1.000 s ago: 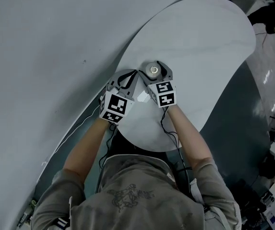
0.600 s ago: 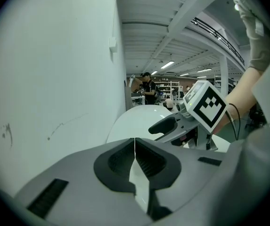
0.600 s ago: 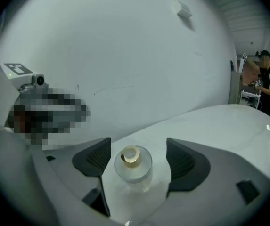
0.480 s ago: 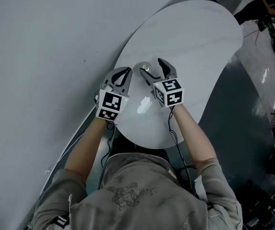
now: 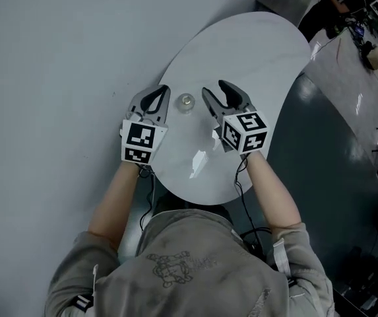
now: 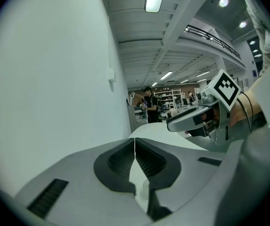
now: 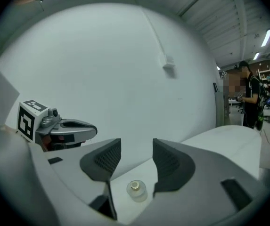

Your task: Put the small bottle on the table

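The small clear bottle [image 5: 186,102] stands upright on the white oval table [image 5: 261,65], free of both grippers. My right gripper [image 5: 215,88] is just right of it, and its jaws are closing with nothing between them. In the right gripper view the bottle [image 7: 135,190] sits low on the table below and beyond the gap between the jaws [image 7: 137,147]. My left gripper [image 5: 158,92] is shut and empty, a little to the left of the bottle. In the left gripper view its jaws [image 6: 135,142] meet along one line.
A plain grey wall [image 5: 57,58] runs close along the table's left side. The table edge curves round near the person's body. The dark floor [image 5: 320,144] lies to the right, with cables and equipment at the far right. A person [image 6: 149,105] stands in the distance.
The right gripper has let go of the bottle and moved back to the right. The left gripper has drawn away to the left. The bottle now stands alone on the table.
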`<state>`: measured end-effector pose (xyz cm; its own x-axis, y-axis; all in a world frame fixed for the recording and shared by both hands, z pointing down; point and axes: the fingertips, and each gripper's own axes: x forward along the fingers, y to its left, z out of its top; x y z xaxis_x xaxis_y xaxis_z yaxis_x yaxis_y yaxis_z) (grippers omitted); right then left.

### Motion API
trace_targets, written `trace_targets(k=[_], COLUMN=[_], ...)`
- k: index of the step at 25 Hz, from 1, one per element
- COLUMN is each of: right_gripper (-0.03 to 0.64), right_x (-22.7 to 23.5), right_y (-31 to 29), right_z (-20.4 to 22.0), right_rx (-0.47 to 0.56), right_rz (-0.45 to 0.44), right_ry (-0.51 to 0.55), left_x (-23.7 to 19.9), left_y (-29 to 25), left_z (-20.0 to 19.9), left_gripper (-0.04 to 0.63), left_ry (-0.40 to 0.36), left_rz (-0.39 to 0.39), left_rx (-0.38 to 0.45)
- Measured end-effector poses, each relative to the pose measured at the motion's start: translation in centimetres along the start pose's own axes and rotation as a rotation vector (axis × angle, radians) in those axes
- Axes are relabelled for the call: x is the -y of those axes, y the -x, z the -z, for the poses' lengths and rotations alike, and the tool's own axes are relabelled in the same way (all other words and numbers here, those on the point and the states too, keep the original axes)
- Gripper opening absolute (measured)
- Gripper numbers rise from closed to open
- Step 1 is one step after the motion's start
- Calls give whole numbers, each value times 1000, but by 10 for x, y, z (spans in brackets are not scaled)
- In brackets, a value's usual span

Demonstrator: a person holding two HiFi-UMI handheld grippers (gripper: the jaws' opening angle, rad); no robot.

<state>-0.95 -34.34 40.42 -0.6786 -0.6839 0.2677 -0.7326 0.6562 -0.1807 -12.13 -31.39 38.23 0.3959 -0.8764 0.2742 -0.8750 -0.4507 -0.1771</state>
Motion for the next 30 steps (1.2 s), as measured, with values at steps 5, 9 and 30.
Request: trace_targets(k=[5, 9, 30], right_gripper=[169, 149, 38], right_x=[6, -6, -87], right_y=[38, 76, 239], right_z=[-51, -84, -100], right_rx=[94, 163, 263], right_rz=[64, 86, 86], right_ry=[43, 64, 176], left_x=[-1, 6, 102], left_y=[9, 29, 120], left_z=[-45, -74, -148], left_gripper=[18, 18, 19], left_ry=[-77, -121, -173], left_rz=[-6, -5, 145], left_rx=[42, 94, 269])
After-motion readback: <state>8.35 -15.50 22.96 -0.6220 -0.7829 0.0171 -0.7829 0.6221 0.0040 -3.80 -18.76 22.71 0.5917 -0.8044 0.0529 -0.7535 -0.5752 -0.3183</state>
